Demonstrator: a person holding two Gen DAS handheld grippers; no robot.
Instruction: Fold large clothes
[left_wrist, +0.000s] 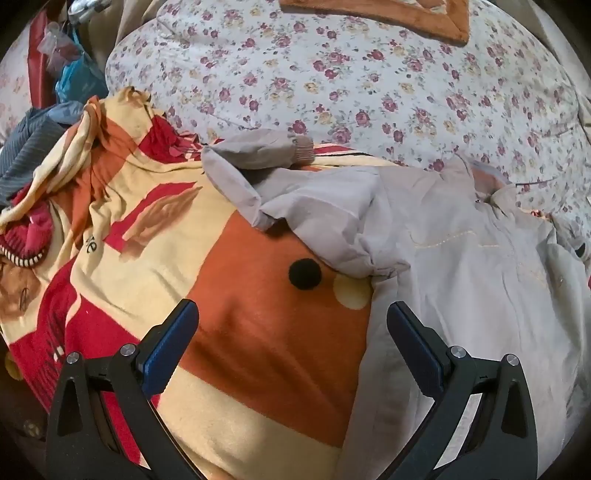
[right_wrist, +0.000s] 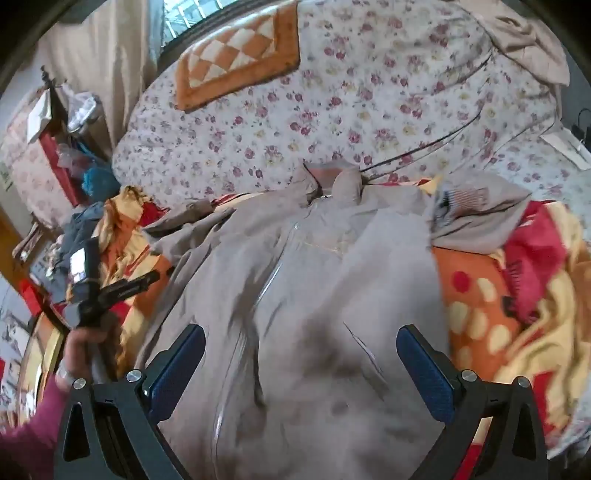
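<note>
From the left wrist, the left gripper (left_wrist: 291, 325) hovers with jaws spread wide and empty over an orange, red and cream fleece blanket (left_wrist: 258, 332). The pale grey zip-front jacket (left_wrist: 461, 277) fills the right of the frame, its cuffed sleeve (left_wrist: 258, 151) flung toward upper centre.

From the right wrist, the right gripper (right_wrist: 301, 354) hangs directly above the jacket's body (right_wrist: 314, 295), jaws likewise wide and empty. The zip runs from the collar at centre frame down toward the jaws. This gripper appears nearer the garment.
</note>
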